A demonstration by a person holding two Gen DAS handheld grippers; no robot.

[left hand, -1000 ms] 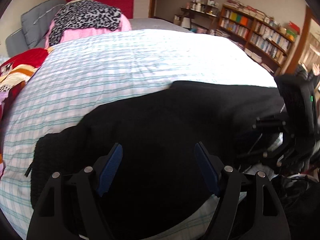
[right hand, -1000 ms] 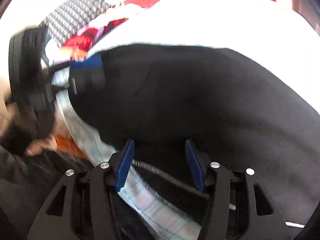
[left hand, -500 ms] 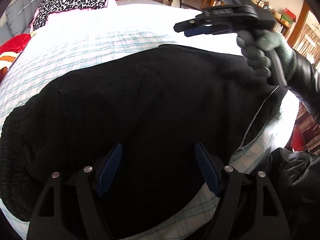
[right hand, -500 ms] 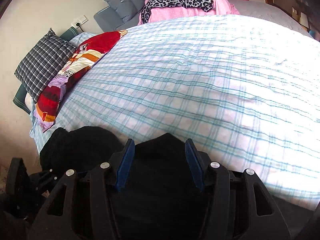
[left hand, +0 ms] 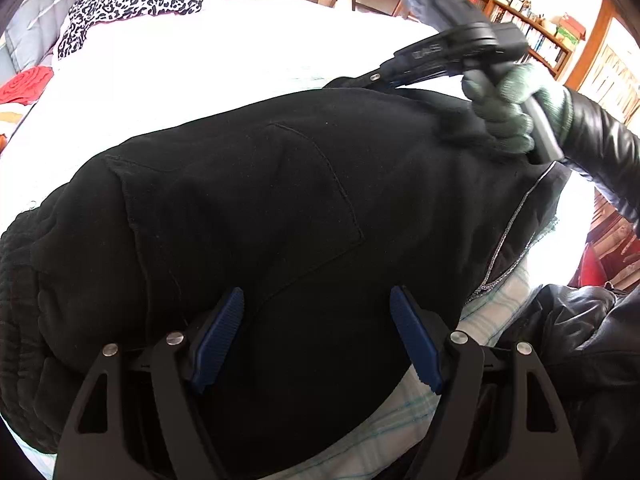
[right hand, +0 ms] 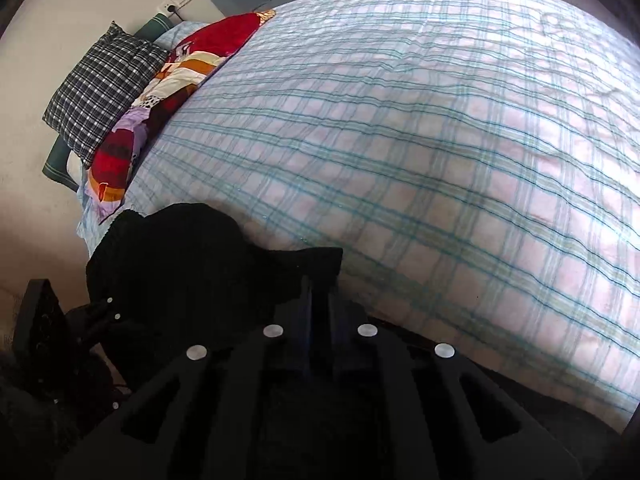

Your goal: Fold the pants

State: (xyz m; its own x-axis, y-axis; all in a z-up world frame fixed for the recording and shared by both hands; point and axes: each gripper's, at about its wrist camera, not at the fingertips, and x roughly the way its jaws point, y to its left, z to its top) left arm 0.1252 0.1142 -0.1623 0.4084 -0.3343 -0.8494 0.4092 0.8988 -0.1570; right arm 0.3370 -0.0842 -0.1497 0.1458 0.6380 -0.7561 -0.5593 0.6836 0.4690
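The black pants [left hand: 248,216] are seen spread across the near edge of the bed [right hand: 420,128], on the blue-checked cover, and every place below is given relative to them. Nearest, the left gripper [left hand: 316,332] is held just above the near part of the cloth, its blue pads wide apart and nothing pinched between them. At the far edge of the pants, the right gripper [right hand: 318,296] has just been closing, and its jaws are now brought together on a fold of the black fabric, the gloved hand [left hand: 508,112] being seen behind it. Beyond the pants, the bed cover lies bare, and pillows and bright bedding [right hand: 132,120] are piled further off. The step in hand is judged to be the taking hold of the garment for the first fold. Next, a grip by the left gripper on the near edge is called for, so that both edges can be lifted and carried over together
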